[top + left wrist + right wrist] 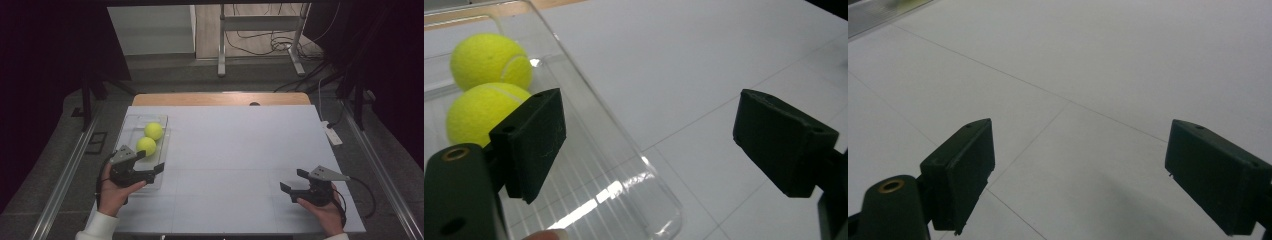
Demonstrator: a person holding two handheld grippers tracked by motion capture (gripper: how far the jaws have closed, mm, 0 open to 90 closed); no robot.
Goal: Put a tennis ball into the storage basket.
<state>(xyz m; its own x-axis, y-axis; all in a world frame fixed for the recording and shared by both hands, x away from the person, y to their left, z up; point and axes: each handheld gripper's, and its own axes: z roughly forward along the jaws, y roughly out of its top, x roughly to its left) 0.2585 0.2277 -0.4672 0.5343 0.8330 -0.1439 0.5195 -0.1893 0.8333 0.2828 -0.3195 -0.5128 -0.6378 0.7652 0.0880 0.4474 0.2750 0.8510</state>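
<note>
Two tennis balls sit in the clear tray [131, 131] at the table's left edge: near ball [146, 145], far ball [153, 131], touching, lined up along the tray's long axis. We hold the left gripper [156, 170] over the tray's near end, jaws released and empty. In the left gripper view the near ball [479, 117] lies ahead, left of the gap, behind the left jaw. The right gripper [292, 182], also released, rests well apart. We judge the left hand nearer; it must swing left.
</note>
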